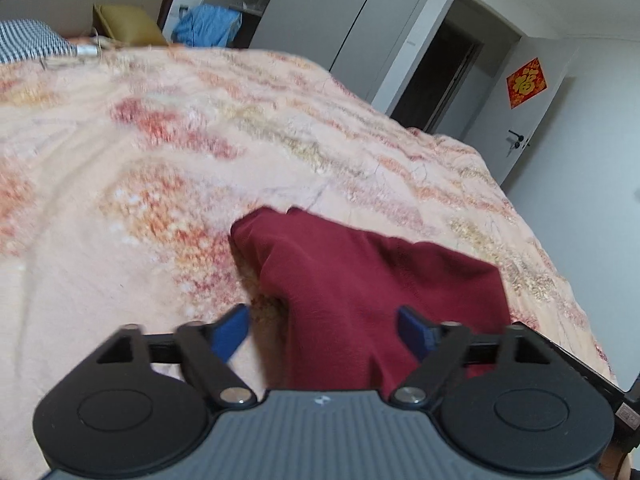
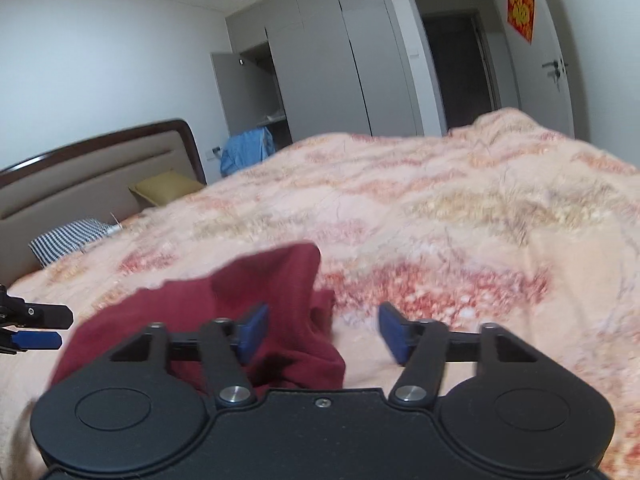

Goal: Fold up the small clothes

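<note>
A dark red small garment [image 1: 360, 280] lies rumpled on the peach floral bedspread [image 1: 160, 160]. My left gripper [image 1: 322, 330] is open, its blue pads on either side of the garment's near edge, holding nothing. In the right wrist view the same garment [image 2: 256, 304] lies low and left. My right gripper [image 2: 324, 336] is open over the garment's right edge, with cloth between the pads and nothing held. The left gripper's tip [image 2: 40, 328] shows at the far left edge of that view.
The bedspread [image 2: 440, 220] covers the whole bed. At the head are a checked pillow [image 2: 68, 240], a mustard cushion [image 2: 164, 188] and the headboard [image 2: 100, 168]. A blue cloth [image 2: 244, 150] hangs by grey wardrobes [image 2: 340, 60]. An open doorway [image 2: 456, 68] is beyond.
</note>
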The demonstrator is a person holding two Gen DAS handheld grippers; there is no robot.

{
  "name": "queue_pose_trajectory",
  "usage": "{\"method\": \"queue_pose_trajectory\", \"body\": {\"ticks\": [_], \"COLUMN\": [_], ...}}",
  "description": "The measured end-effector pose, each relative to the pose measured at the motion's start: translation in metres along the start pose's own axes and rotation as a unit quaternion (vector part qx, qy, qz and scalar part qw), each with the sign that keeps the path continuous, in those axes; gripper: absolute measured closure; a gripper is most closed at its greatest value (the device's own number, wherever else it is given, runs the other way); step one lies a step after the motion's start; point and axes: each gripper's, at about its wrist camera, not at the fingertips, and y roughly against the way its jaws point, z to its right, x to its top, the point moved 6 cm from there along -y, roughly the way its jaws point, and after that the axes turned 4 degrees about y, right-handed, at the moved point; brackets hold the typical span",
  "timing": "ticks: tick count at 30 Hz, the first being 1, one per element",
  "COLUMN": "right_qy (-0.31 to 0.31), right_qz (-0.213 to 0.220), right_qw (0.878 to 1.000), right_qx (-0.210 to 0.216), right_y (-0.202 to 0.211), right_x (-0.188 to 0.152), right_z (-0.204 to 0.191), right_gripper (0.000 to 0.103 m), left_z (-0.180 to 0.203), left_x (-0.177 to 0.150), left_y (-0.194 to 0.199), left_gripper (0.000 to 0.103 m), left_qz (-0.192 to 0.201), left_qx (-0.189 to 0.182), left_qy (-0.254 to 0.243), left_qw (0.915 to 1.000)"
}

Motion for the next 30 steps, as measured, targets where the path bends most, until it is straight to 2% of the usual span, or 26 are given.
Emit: {"method": "queue_pose_trajectory", "body": {"ticks": [4, 6, 11, 16, 25, 30], "right_qy": [0.018, 0.028, 0.041, 0.042, 0.045, 0.04], "right_qz": [0.042, 0.064, 0.101, 0.12, 0.128, 0.128], "right_qw": [0.999, 0.997, 0.993, 0.992, 0.991, 0.991], "right_qx": [0.015, 0.021, 0.032, 0.028, 0.013, -0.002], "right_y": [0.043, 0.068, 0.131, 0.188, 0.265, 0.29], "right_x": [0.02, 0.03, 0.046, 0.042, -0.017, -0.049], "right_z": [-0.017, -0.028, -0.052, -0.07, -0.103, -0.112], "right_gripper": [0.01, 0.003, 0.001, 0.001, 0.001, 0.001], "left_z": [0.023, 0.036, 0.059, 0.07, 0.067, 0.058], "left_x": [0.001, -0.001, -0.012, -0.034, -0.089, -0.123], "left_y": [0.037, 0.059, 0.115, 0.172, 0.253, 0.274], "left_gripper": [0.0, 0.0, 0.0, 0.0, 0.0, 0.0], "left_qz": [0.031, 0.049, 0.083, 0.118, 0.162, 0.162], "left_qx": [-0.005, -0.009, -0.009, 0.001, 0.034, 0.043], "left_qy": [-0.026, -0.036, -0.059, -0.082, -0.121, -0.122], "left_qw": [0.9992, 0.9981, 0.9948, 0.9896, 0.9788, 0.9782]}}
